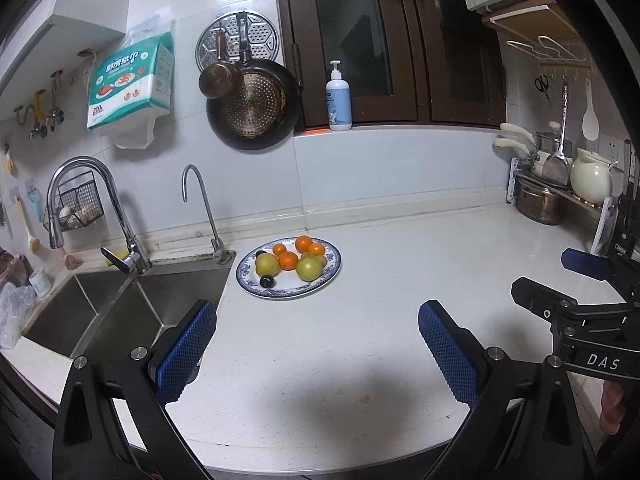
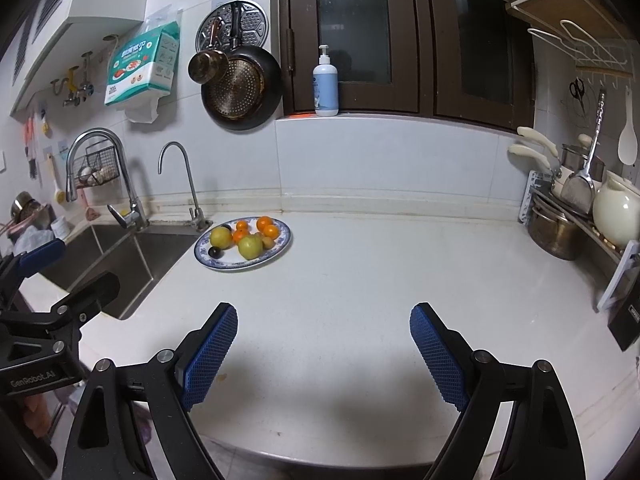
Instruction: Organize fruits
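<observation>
Left wrist view first: the left gripper (image 1: 318, 354) with its blue textured pads is spread wide over the white stone countertop (image 1: 380, 280), nothing between the fingers, and the right gripper (image 1: 568, 280) pokes in from the right edge. Right wrist view is pretty much the same deal, the right gripper (image 2: 324, 354) is wide apart too and holding nothing, with the left one visible at the left side over the steel sink (image 2: 120, 264). Further back on the counter, just beside the sink corner, sits the blue-and-white patterned round plate (image 1: 246, 280) with all the fruit on it: two yellow-green round fruits (image 1: 309, 269), four small orange tangerines (image 1: 288, 261), and one small dark purple fruit (image 1: 267, 281) near the front rim. Behind that there's a thin curved chrome tap (image 1: 200, 208), then a dark round frying pan (image 1: 252, 104) hanging on the tiled wall and a white pump bottle (image 1: 338, 98) on the window ledge.
</observation>
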Demonstrator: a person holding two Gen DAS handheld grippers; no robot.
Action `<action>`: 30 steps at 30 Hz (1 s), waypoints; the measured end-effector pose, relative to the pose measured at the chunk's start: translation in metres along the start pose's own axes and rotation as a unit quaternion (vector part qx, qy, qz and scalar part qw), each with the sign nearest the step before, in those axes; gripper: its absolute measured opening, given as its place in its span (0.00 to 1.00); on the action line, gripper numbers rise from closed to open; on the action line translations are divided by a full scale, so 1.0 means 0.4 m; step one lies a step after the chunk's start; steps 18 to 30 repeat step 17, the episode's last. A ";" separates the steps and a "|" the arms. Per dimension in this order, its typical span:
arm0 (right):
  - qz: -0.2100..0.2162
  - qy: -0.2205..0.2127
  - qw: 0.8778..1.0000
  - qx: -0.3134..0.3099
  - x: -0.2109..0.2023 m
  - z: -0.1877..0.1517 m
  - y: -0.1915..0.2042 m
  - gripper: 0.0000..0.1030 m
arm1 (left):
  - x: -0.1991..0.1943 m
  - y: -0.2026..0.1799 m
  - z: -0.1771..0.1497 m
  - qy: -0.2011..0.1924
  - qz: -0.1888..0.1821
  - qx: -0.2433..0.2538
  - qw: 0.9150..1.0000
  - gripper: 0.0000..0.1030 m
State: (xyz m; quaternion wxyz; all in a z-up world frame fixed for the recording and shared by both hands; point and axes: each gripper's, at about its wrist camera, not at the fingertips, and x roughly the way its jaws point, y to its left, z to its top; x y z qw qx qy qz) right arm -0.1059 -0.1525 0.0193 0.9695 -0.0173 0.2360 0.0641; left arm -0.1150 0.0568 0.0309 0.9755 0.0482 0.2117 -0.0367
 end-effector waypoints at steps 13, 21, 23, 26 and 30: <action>0.001 0.007 1.000 0.005 0.026 0.002 -0.003 0.86 | 0.035 0.002 0.007 0.010 -0.005 -0.001 1.000 1.00; 0.001 0.012 1.000 0.006 0.044 0.005 -0.002 0.86 | 0.062 0.007 0.011 0.018 -0.009 0.000 1.000 1.00; 0.001 0.012 1.000 0.006 0.044 0.005 -0.002 0.86 | 0.062 0.007 0.011 0.018 -0.009 0.000 1.000 1.00; 0.001 0.012 1.000 0.006 0.044 0.005 -0.002 0.86 | 0.062 0.007 0.011 0.018 -0.009 0.000 1.000 1.00; 0.001 0.012 1.000 0.006 0.044 0.005 -0.002 0.86 | 0.062 0.007 0.011 0.018 -0.009 0.000 1.000 1.00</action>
